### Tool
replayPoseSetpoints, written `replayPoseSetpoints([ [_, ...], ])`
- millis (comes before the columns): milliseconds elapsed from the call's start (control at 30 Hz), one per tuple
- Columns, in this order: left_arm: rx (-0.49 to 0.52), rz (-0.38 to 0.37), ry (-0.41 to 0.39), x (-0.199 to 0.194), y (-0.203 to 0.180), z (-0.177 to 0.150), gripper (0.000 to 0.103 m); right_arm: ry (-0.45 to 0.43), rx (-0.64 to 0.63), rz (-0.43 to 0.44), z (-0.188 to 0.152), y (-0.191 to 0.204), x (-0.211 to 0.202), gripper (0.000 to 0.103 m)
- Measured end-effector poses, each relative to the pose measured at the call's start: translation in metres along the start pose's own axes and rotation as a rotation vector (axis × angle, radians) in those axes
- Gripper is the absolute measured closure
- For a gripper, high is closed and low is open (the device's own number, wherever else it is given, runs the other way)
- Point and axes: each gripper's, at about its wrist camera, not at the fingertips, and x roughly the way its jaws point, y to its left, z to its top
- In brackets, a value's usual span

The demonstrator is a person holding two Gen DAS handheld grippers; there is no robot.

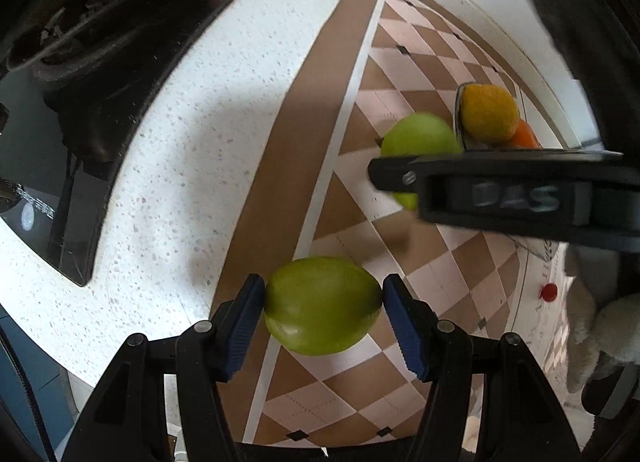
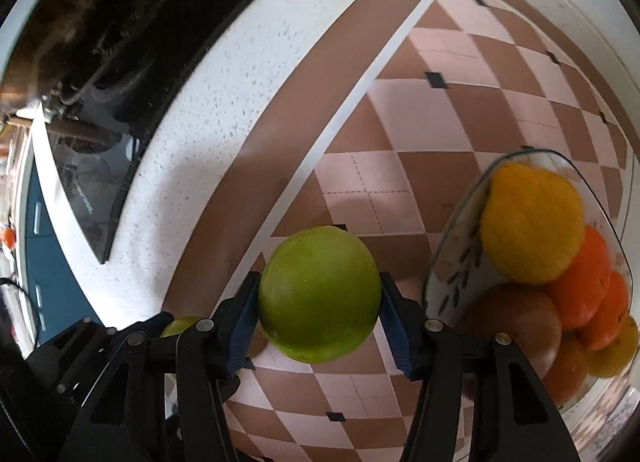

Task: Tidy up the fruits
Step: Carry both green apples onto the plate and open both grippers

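My left gripper (image 1: 323, 308) is shut on a green apple (image 1: 322, 305) and holds it above the checkered mat. My right gripper (image 2: 319, 298) is shut on a second green apple (image 2: 319, 294), just left of a glass plate (image 2: 448, 274). The plate holds a yellow lemon (image 2: 532, 224), oranges (image 2: 588, 278) and a brownish-red fruit (image 2: 516, 326). In the left wrist view the right gripper's body (image 1: 516, 192) crosses the frame, with its green apple (image 1: 418, 138), the lemon (image 1: 488, 112) and an orange (image 1: 526, 136) behind it. The left gripper's apple peeks out in the right wrist view (image 2: 180, 326).
A brown and pink checkered mat (image 1: 400, 74) lies on a white speckled counter (image 1: 208, 110). A black glass stove top (image 1: 80, 74) sits at the left. A small red object (image 1: 549, 291) lies on the mat at the right of the left wrist view.
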Motion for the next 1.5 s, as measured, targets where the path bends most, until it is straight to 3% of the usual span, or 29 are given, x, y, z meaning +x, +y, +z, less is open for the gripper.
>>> replayPoseSetpoints([
  [333,0.075,0.017,0.062,0.004,-0.012,-0.005,0.043,-0.163,0.131,0.115,-0.049,-0.038,-0.074,0.044],
  [600,0.131,0.066,0.122,0.008,-0.025,-0.011,0.043,-0.2,0.248,0.174,-0.089,-0.048,-0.074,0.044],
  [900,0.124,0.055,0.26,0.027,-0.027,-0.015,0.042,-0.212,0.338,0.273,-0.121,-0.07,-0.07,0.044],
  [1200,0.202,0.147,0.193,0.028,-0.059,-0.031,0.043,-0.293,0.403,0.291,-0.147,-0.097,-0.091,0.044],
  [1333,0.209,0.122,0.159,0.018,-0.082,-0.037,0.043,-0.331,0.467,0.277,-0.171,-0.124,-0.1,0.044],
  [1500,0.233,0.028,0.101,-0.003,-0.132,-0.028,0.043,-0.346,0.554,0.262,-0.196,-0.163,-0.103,0.044],
])
